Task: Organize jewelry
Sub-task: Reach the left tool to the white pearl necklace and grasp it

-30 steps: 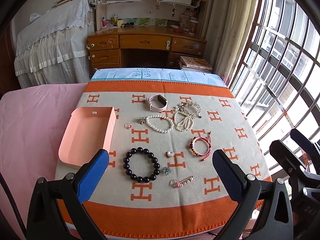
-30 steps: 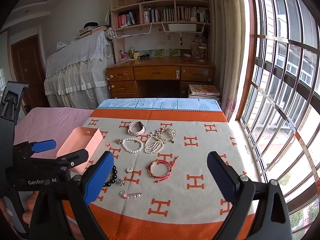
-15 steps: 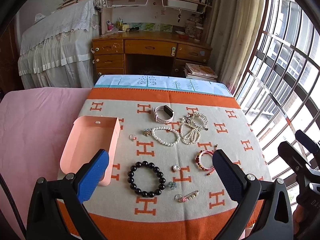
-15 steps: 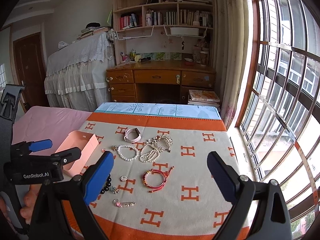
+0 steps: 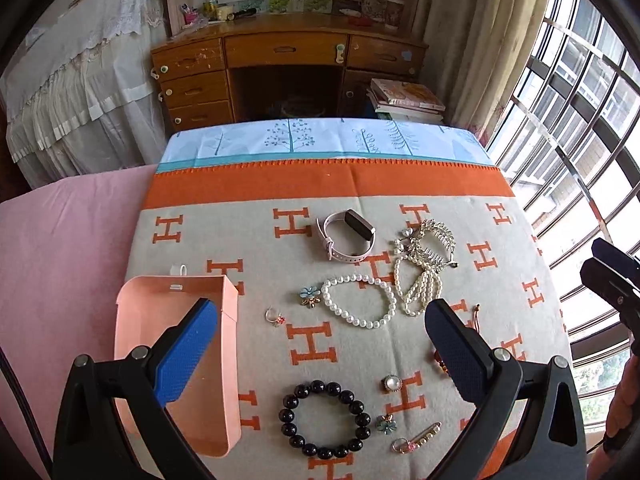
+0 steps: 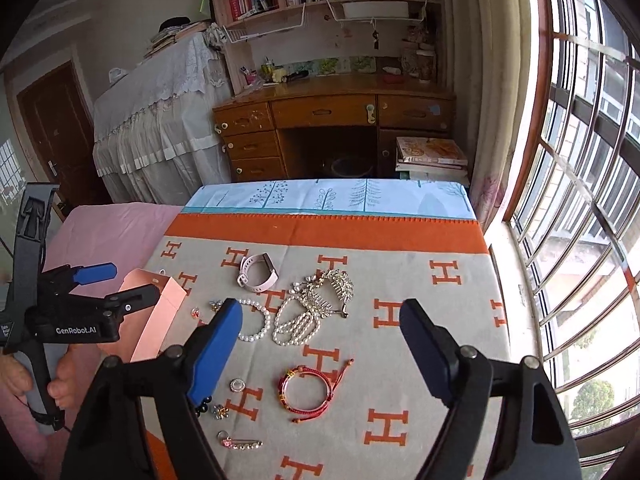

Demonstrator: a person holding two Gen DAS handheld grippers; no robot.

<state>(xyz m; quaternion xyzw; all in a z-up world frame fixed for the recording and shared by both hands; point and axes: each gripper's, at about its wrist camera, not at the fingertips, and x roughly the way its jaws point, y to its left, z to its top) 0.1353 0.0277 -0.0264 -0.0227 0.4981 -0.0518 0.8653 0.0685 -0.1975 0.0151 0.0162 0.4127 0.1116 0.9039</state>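
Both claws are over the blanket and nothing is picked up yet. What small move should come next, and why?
Probably lower the right claw onto the red cord bracelet. Its jaws have just been closing, with nothing between them, and the bracelet lies apart from the other pieces just below the gap. The pink tray looks empty, ready to receive it.

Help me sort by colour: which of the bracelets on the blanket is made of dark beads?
The black bead bracelet, lying nearest the camera beside the pink tray. The pearl bracelet is white, and the red cord bracelet is woven thread, not beads.
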